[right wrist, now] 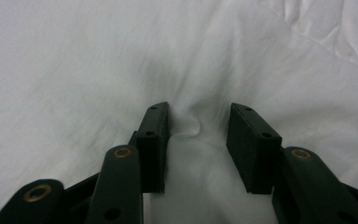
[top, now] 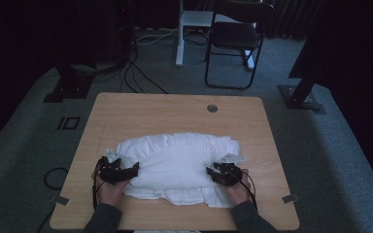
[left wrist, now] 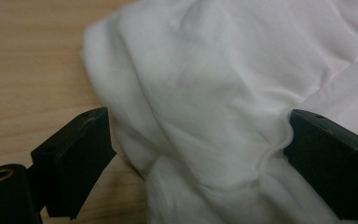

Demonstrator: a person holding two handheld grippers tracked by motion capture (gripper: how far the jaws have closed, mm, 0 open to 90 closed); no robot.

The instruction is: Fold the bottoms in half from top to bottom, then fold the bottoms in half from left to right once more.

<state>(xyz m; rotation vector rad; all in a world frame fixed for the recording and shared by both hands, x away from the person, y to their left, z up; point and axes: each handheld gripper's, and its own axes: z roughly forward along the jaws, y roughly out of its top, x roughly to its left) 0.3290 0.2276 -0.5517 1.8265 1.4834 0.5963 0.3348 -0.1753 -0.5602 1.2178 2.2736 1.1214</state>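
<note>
A light wooden bench [top: 126, 111] with a round hole [top: 212, 108] near its far edge is set on grey carpet [top: 24, 141]. A black folding chair [top: 233, 41] and a white post [top: 179, 34] are seen beyond it. Dark stands [top: 70, 82] flank the bench, and cables [top: 136, 73] are strewn across the dimly lit floor.

Quilt [top: 177, 162] on table [top: 126, 111]
</note>
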